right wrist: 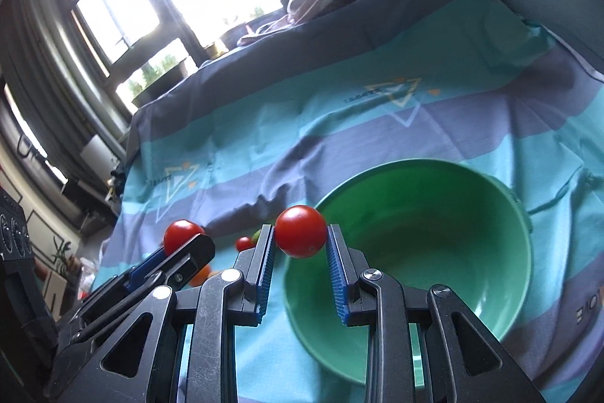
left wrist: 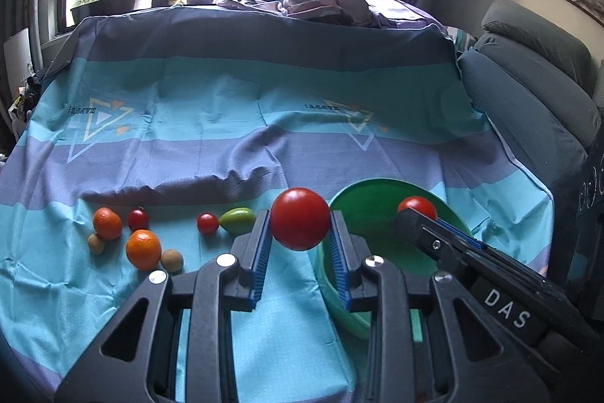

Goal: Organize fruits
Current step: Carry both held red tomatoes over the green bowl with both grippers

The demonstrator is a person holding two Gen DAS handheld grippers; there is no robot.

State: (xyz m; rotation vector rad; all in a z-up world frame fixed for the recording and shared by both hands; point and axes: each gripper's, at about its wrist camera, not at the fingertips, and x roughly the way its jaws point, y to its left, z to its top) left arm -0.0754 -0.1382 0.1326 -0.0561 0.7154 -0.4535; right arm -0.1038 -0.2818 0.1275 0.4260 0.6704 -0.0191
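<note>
Left wrist view, left gripper [left wrist: 301, 233] jaws clamping a tomato [left wrist: 300, 218], right gripper [right wrist: 301, 241] jaws pinching another tomato [right wrist: 301, 231], green bowl [right wrist: 490, 176] beside

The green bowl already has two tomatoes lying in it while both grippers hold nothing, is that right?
No. The right wrist view shows the bowl holds nothing. The two tomatoes are clamped in the jaws instead: one in the left gripper, one in the right gripper, near the rim.

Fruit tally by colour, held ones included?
Red: 4, one in the left gripper, one in the right gripper, two on the cloth
Orange: 2
Green: 1
Tan: 2
Total: 9
</note>
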